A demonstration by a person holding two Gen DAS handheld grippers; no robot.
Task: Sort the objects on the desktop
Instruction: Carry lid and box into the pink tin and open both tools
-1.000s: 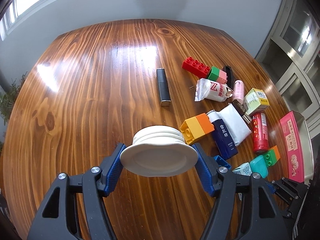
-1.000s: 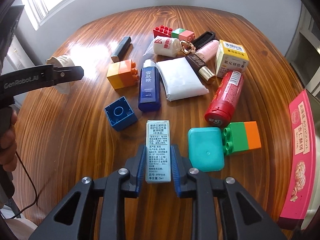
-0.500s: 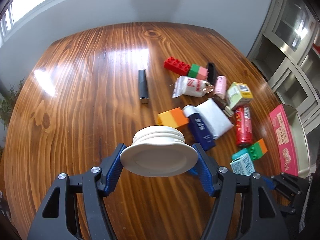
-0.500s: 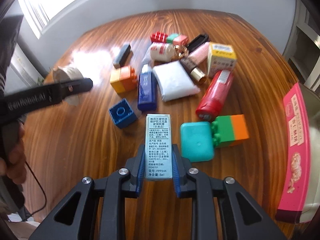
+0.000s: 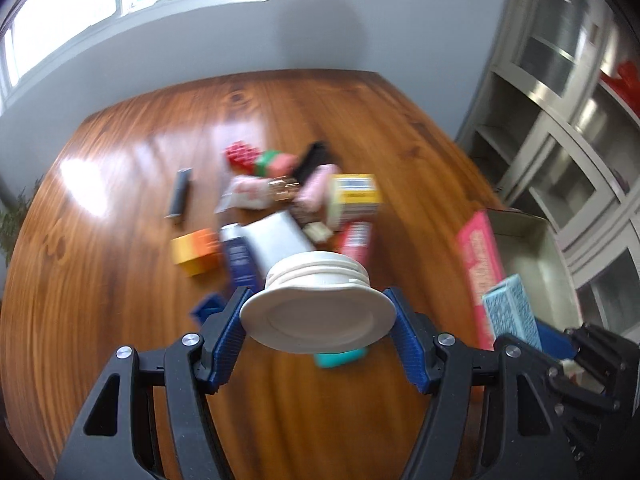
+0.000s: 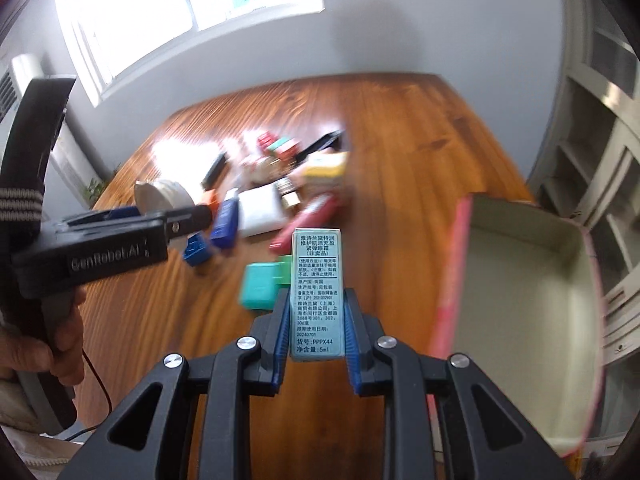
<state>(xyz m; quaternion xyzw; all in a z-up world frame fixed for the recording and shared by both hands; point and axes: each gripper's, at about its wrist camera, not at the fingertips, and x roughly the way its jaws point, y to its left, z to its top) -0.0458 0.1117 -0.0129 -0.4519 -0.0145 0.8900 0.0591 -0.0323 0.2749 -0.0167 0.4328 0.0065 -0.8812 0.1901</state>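
My left gripper [image 5: 318, 322] is shut on a white round jar [image 5: 318, 304], held above the wooden table [image 5: 120, 280]. The same jar [image 6: 164, 196] shows in the right wrist view, in the left gripper [image 6: 176, 216] at the left. My right gripper [image 6: 317, 320] is shut on a small teal carton [image 6: 317, 292] with printed text, lifted over the table near the pink-sided box [image 6: 520, 300]. That carton [image 5: 510, 312] appears at the right of the left wrist view, next to the pink box [image 5: 480, 256].
A blurred pile lies mid-table: orange-yellow brick [image 5: 194, 250], dark blue bottle [image 5: 238, 258], white pouch [image 5: 276, 240], yellow carton [image 5: 354, 198], red tube [image 5: 356, 240], teal case [image 6: 260, 286], blue brick [image 6: 196, 250], black stick [image 5: 179, 196]. White shelves [image 5: 560, 140] stand right.
Both grippers have risen and swung right with their loads. The pink box's open inside has come into the right wrist view, and the pile has slid left and farther off.
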